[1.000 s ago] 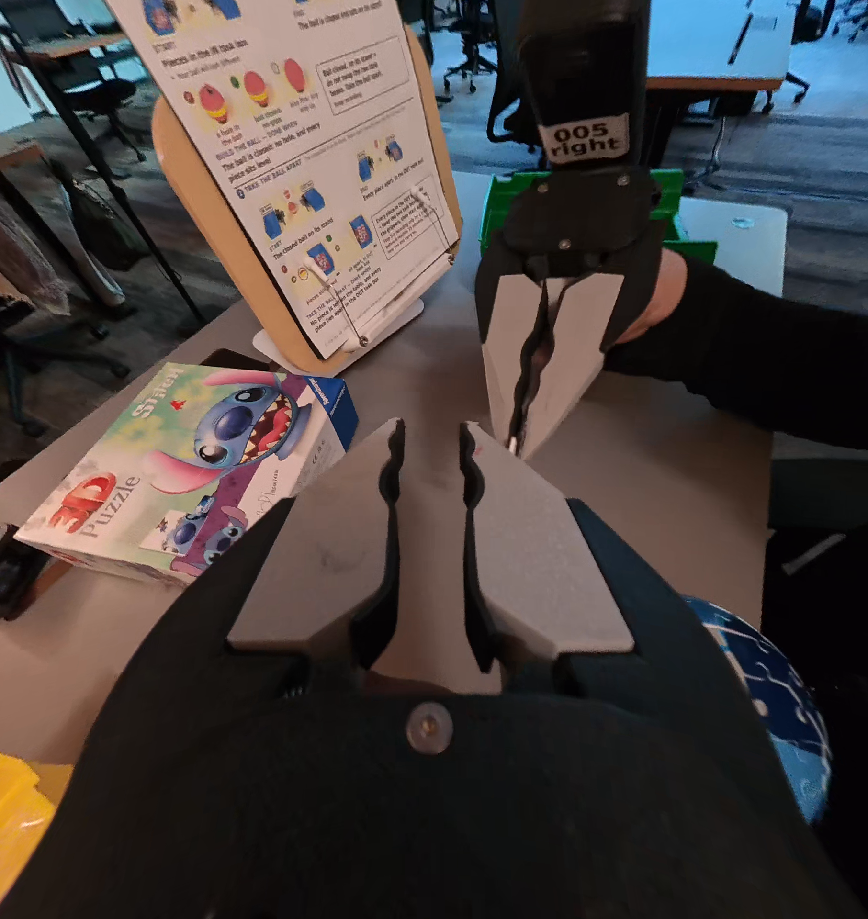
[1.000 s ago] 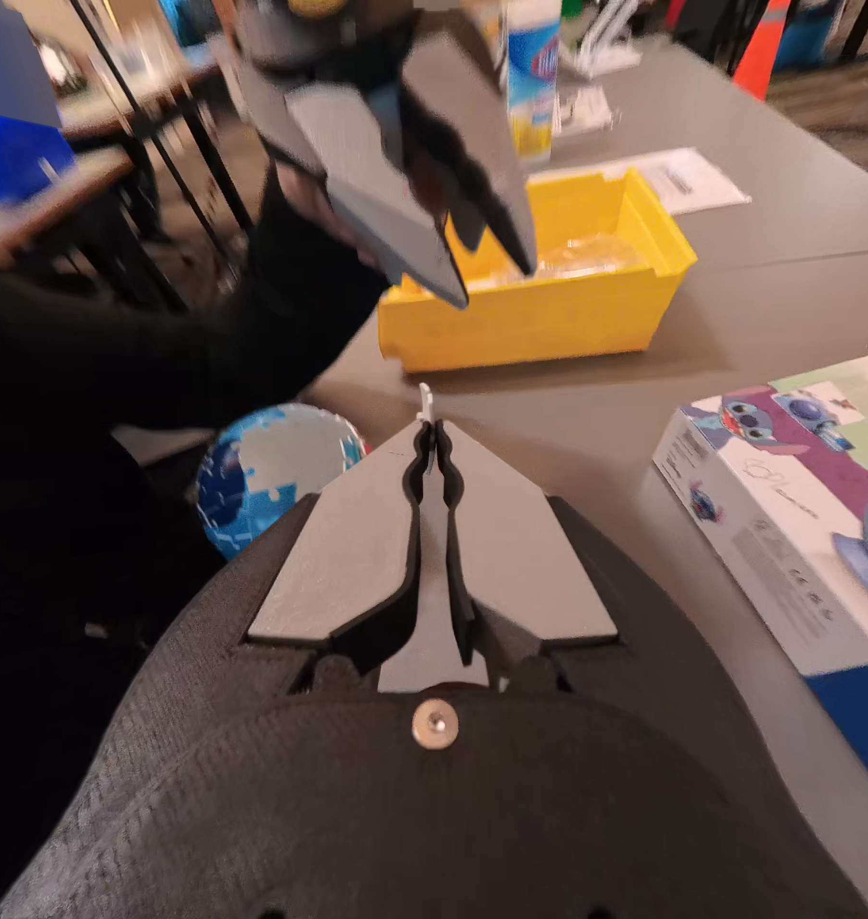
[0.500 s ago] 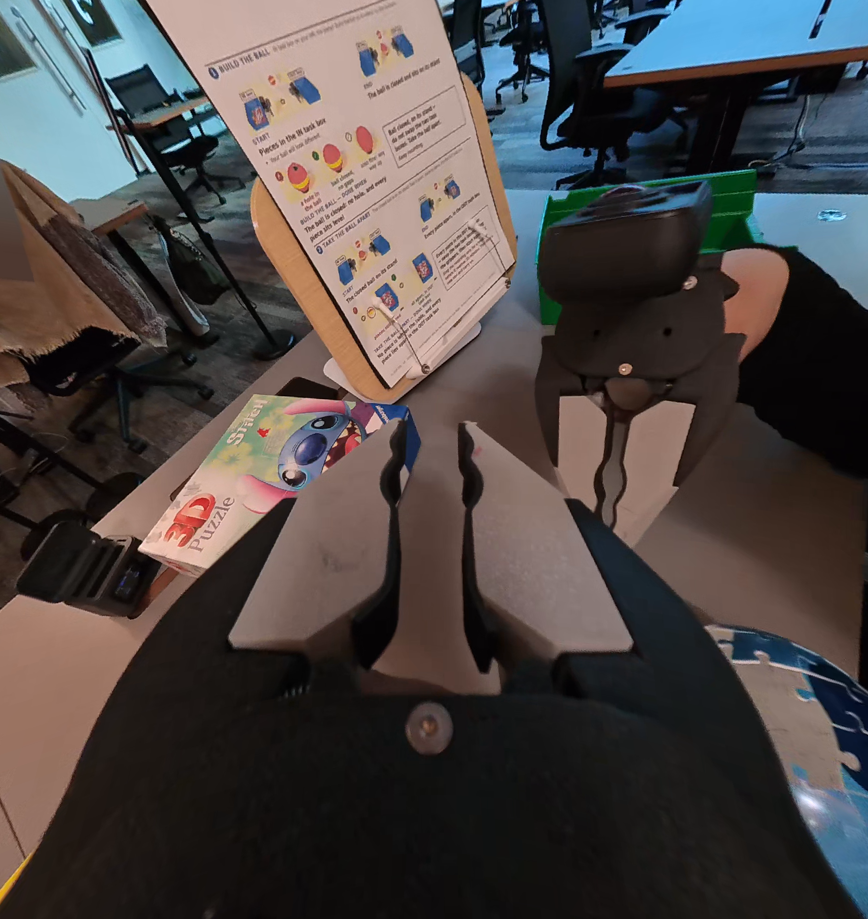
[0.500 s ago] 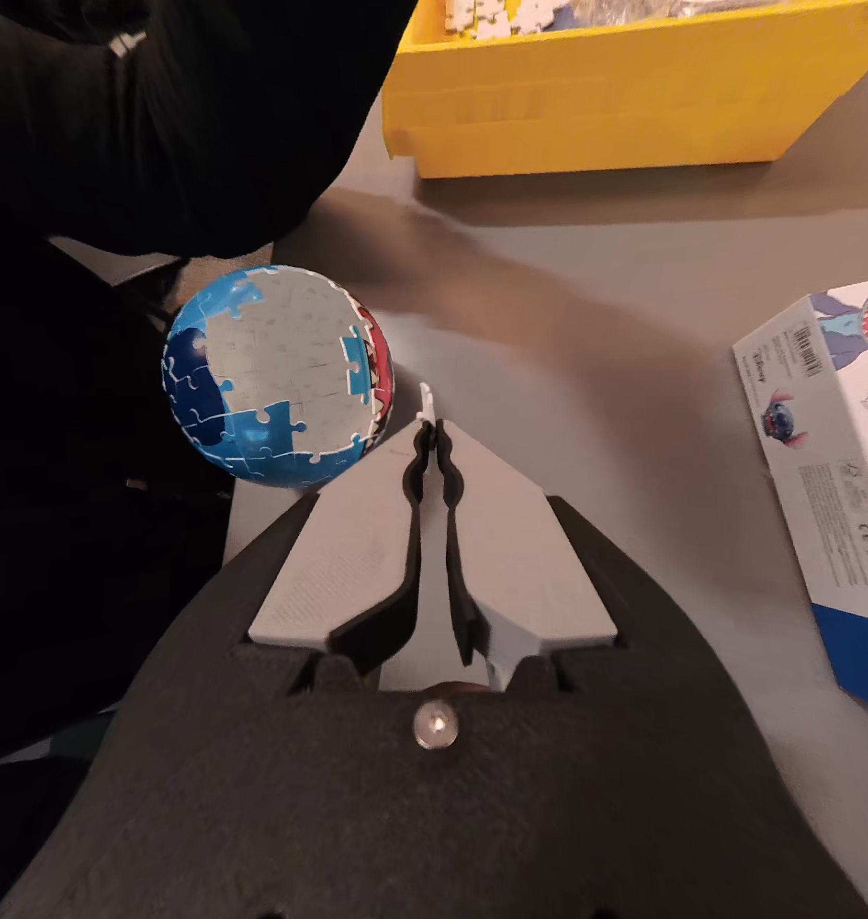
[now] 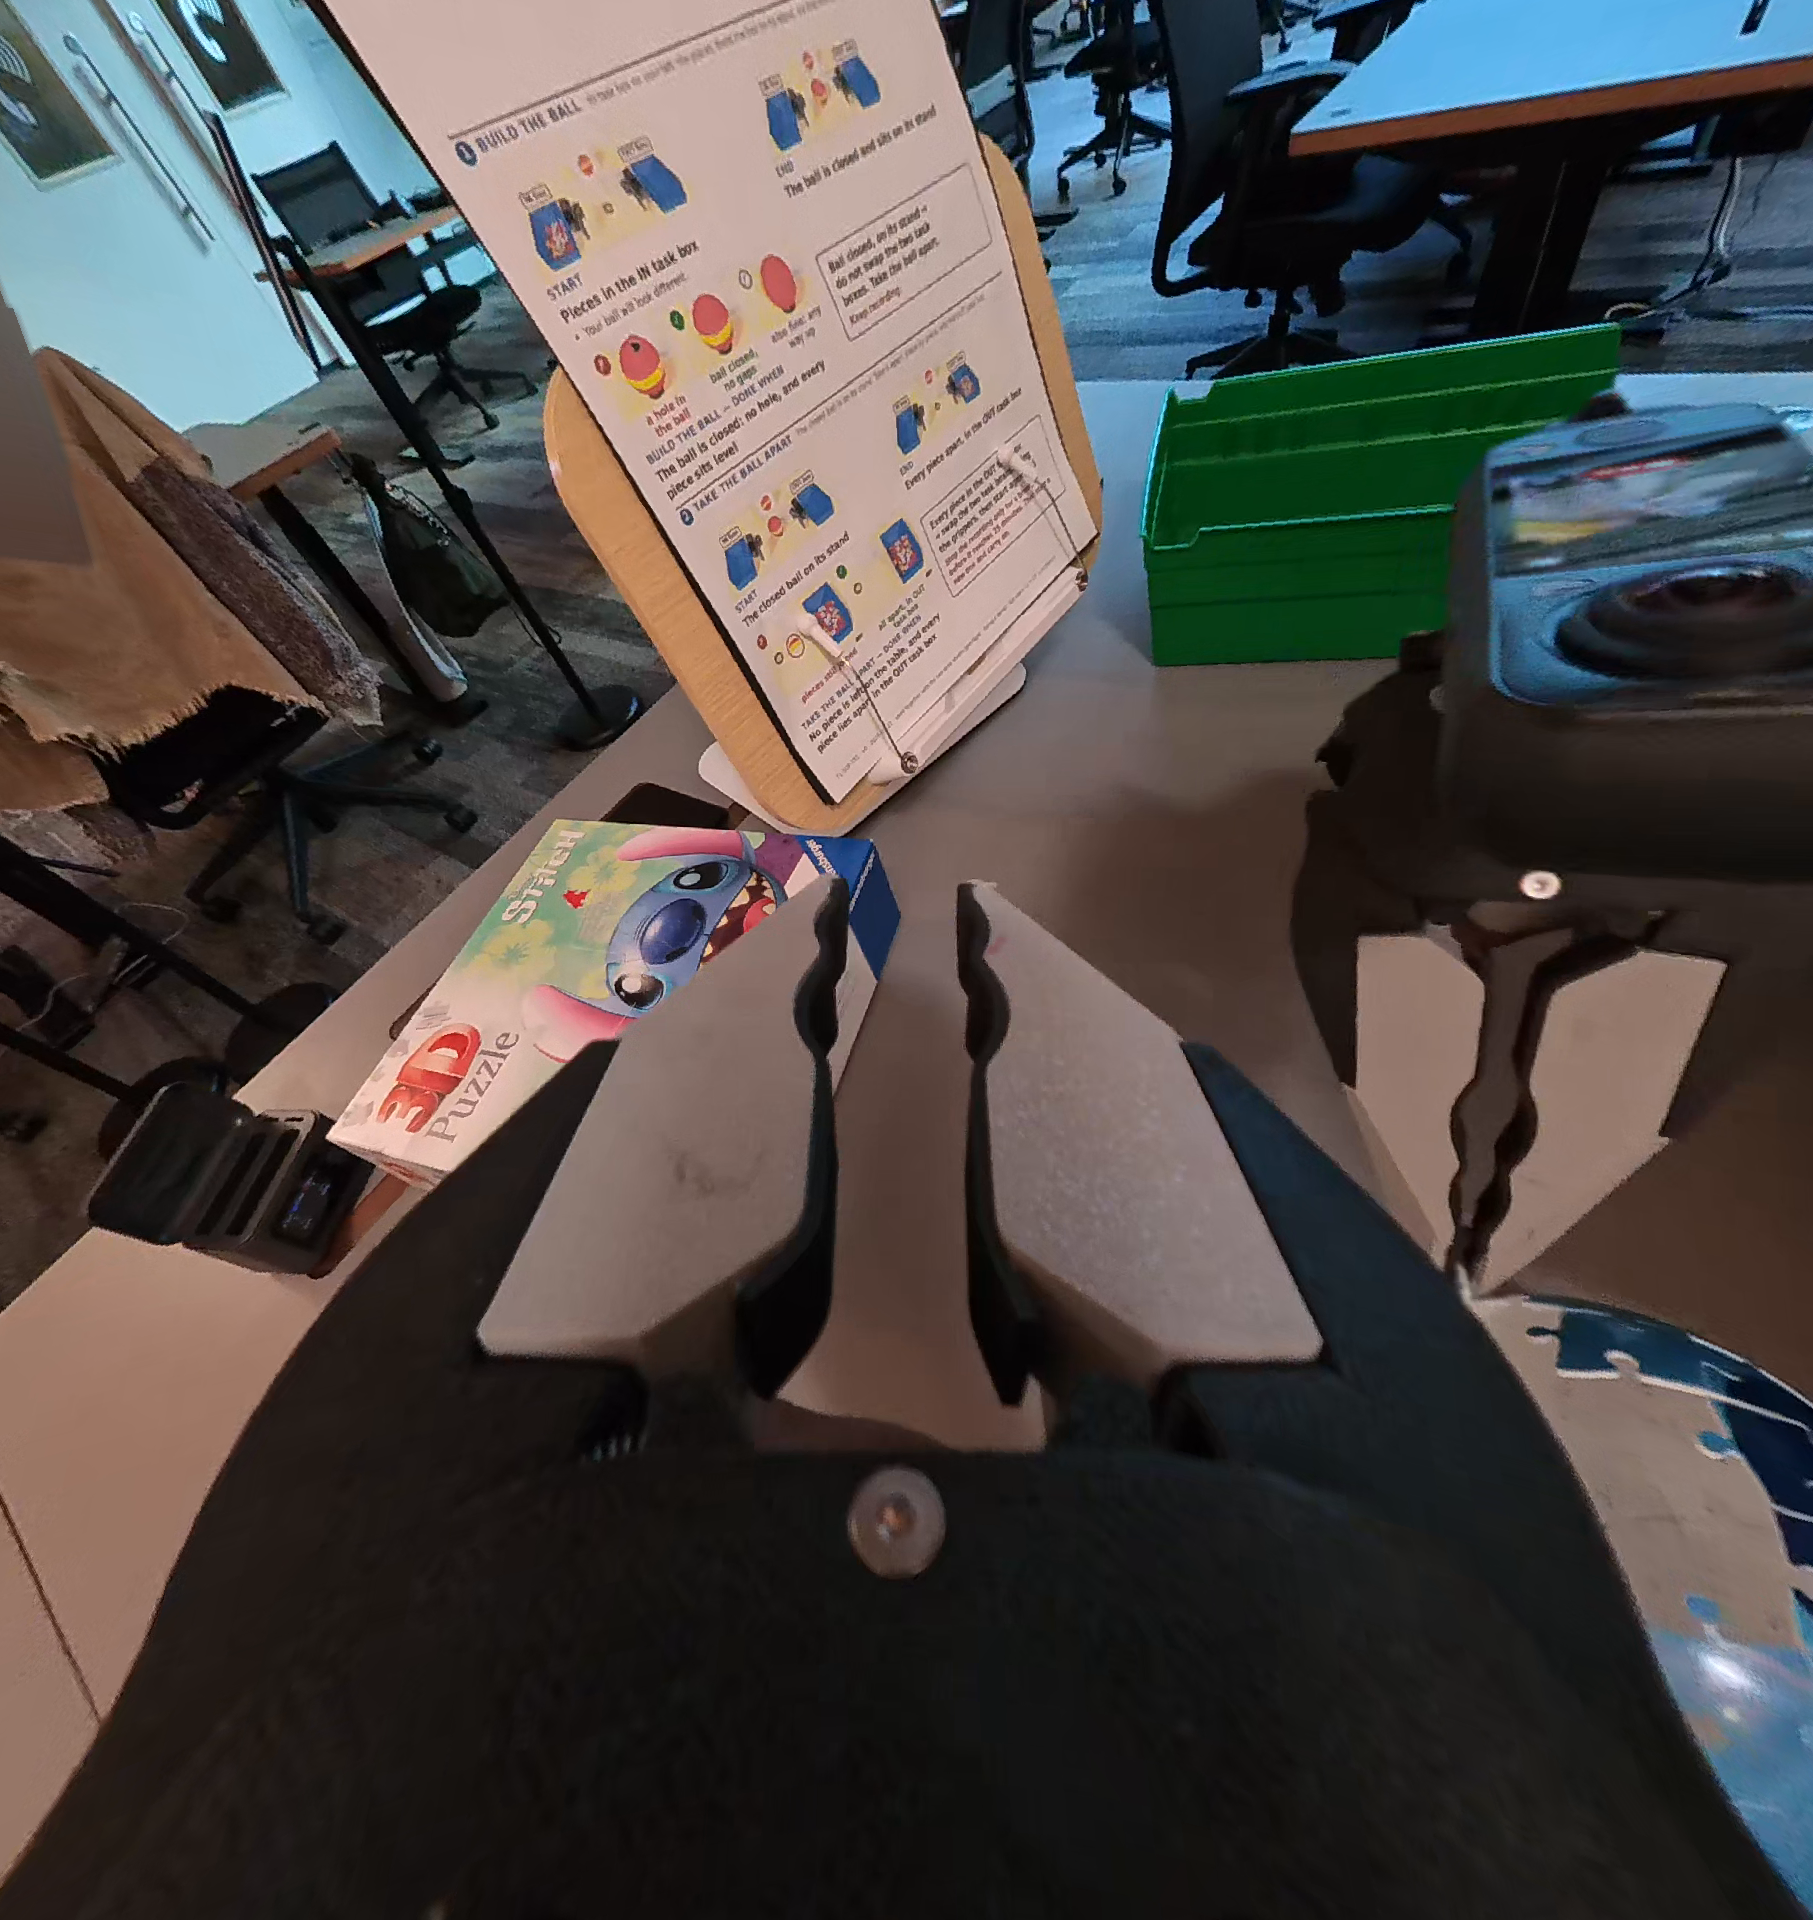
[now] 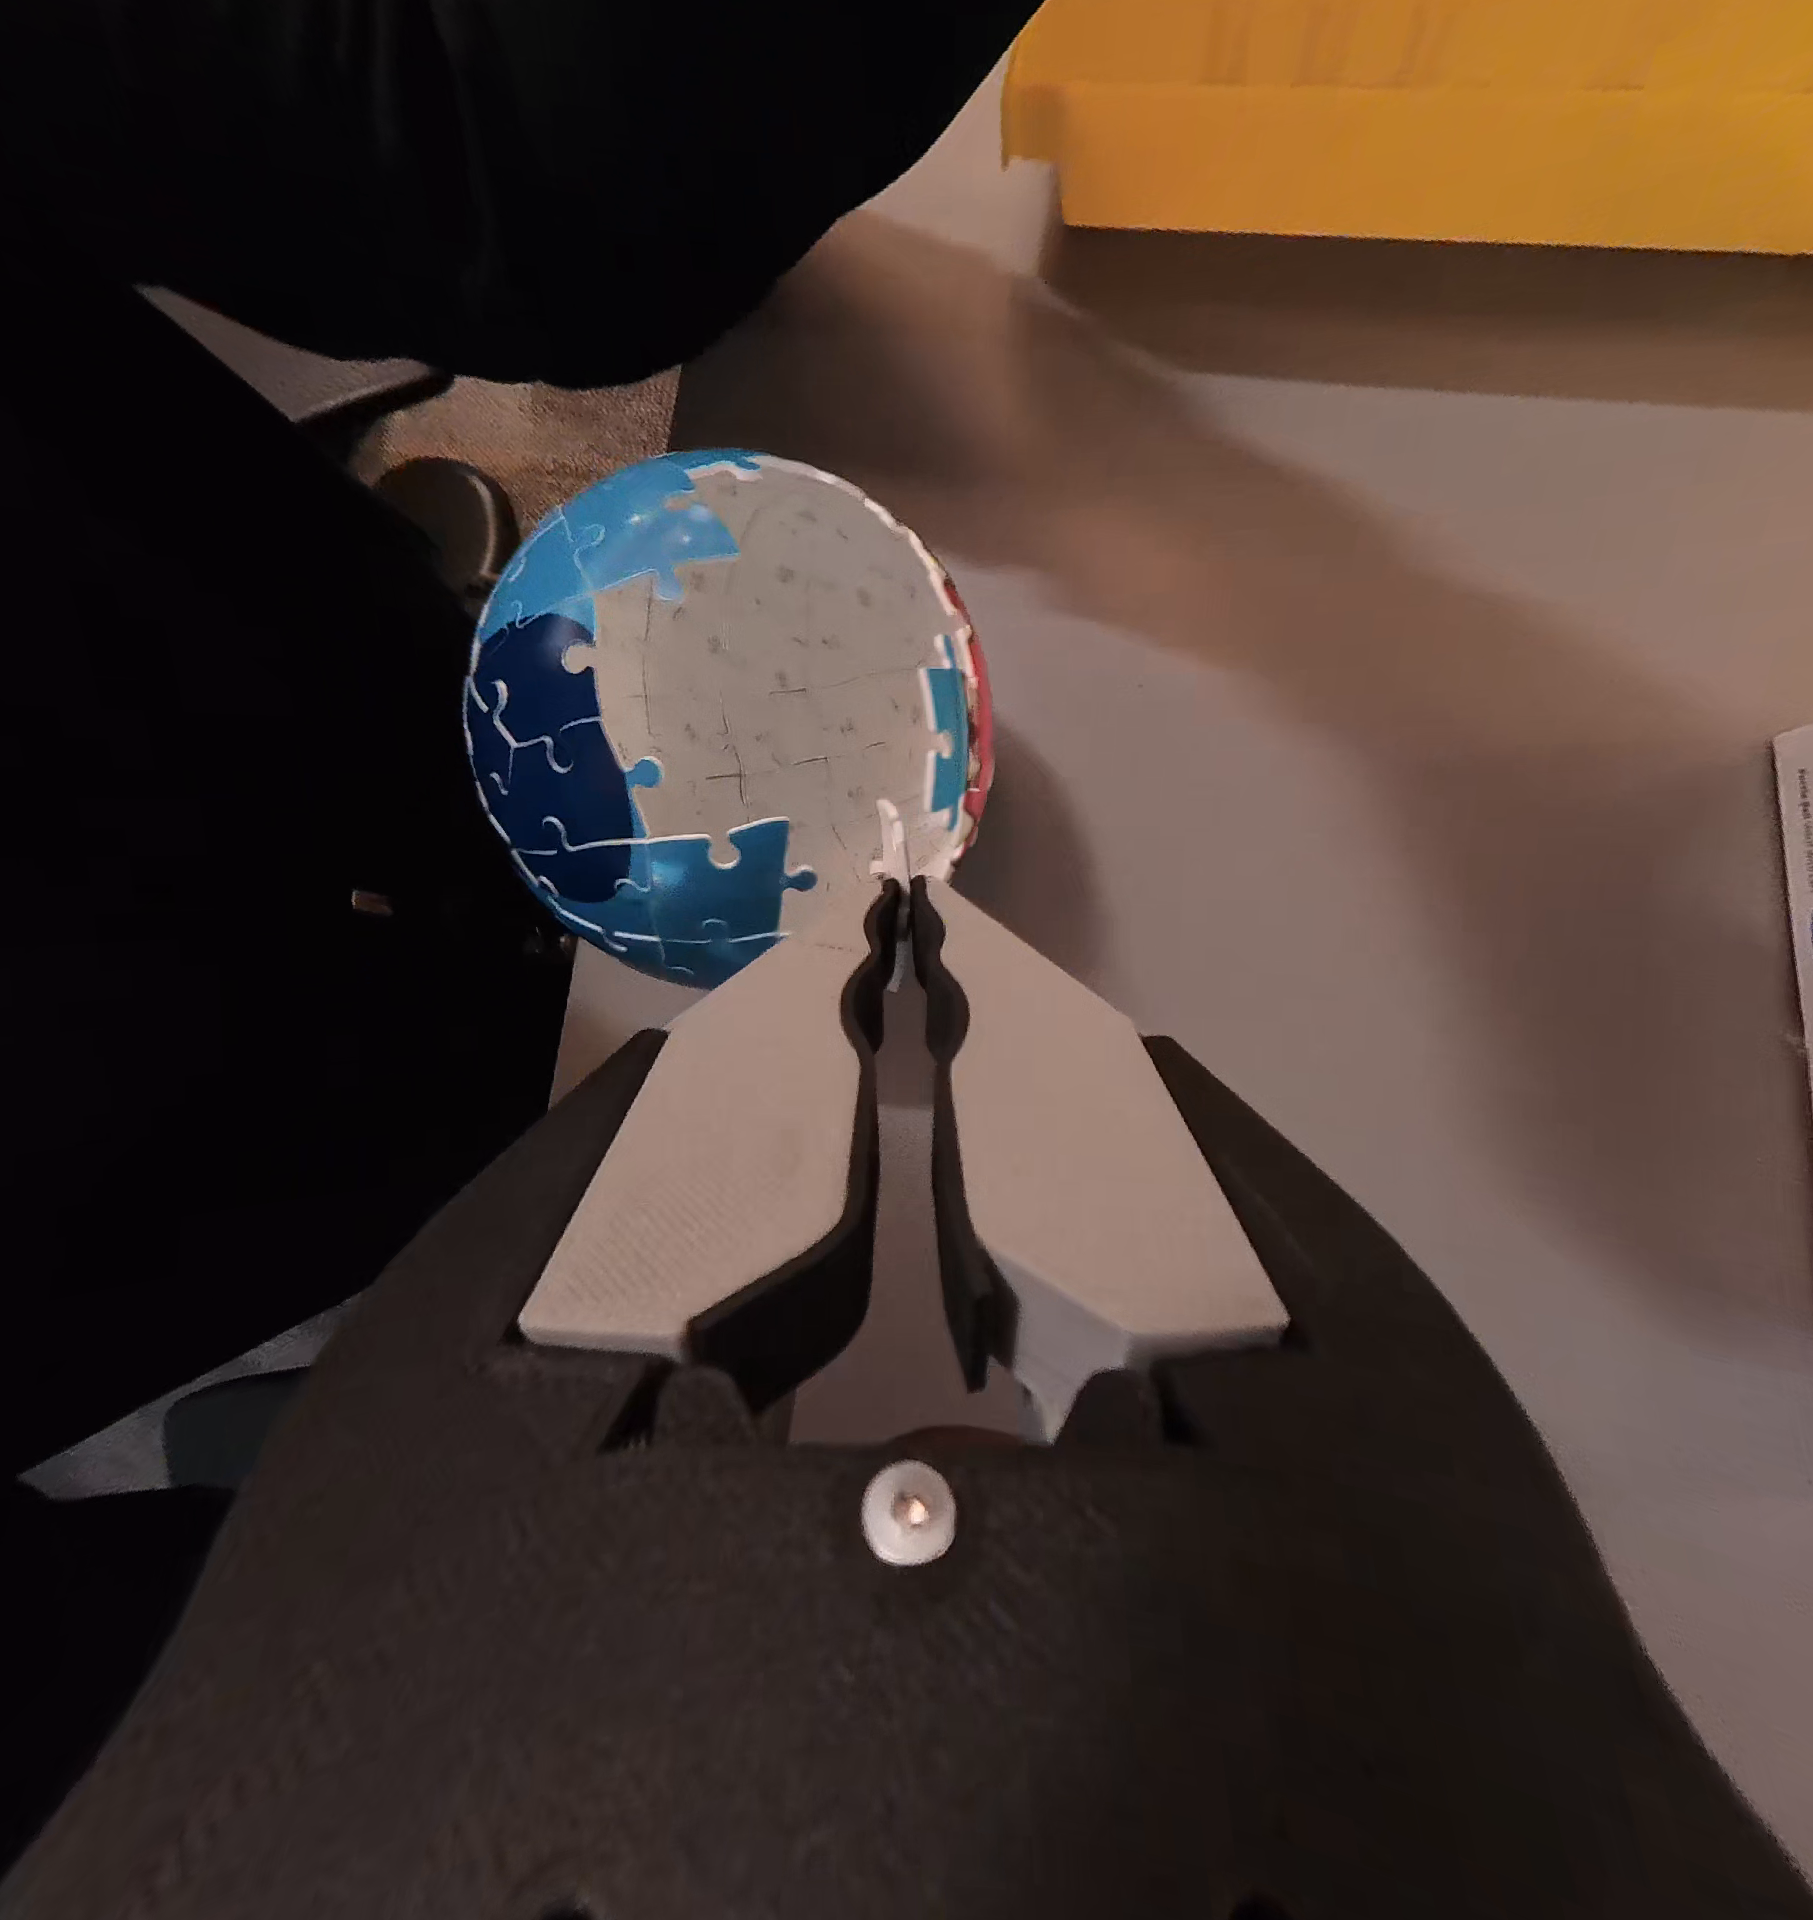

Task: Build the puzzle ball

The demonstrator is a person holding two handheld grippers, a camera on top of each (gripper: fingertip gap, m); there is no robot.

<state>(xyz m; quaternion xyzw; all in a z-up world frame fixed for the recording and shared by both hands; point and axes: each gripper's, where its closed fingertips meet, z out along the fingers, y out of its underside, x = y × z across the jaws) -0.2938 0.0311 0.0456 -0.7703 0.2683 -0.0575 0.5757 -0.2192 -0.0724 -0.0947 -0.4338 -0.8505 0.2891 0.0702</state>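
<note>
The right gripper (image 6: 904,883), low and centre in its own view, is pinching a small white piece (image 6: 894,844) edge-on at its very tips, and that piece now sits at the lower right rim of the ball (image 6: 720,717), touching it or just short of it. A second ago the ball lay well to the lower left of the tips, and half a second ago it was still beside them; since then the gripper has swung down and closed in on the open side, where the grey insides of fitted pieces show. In the left wrist view the left gripper (image 5: 894,902) hangs spread and empty at mid-frame, with the box (image 5: 611,987) beyond it at centre left and the ball at the lower right edge. The step in hand looks like seating this piece; the wide hole suggests many remain.
</note>
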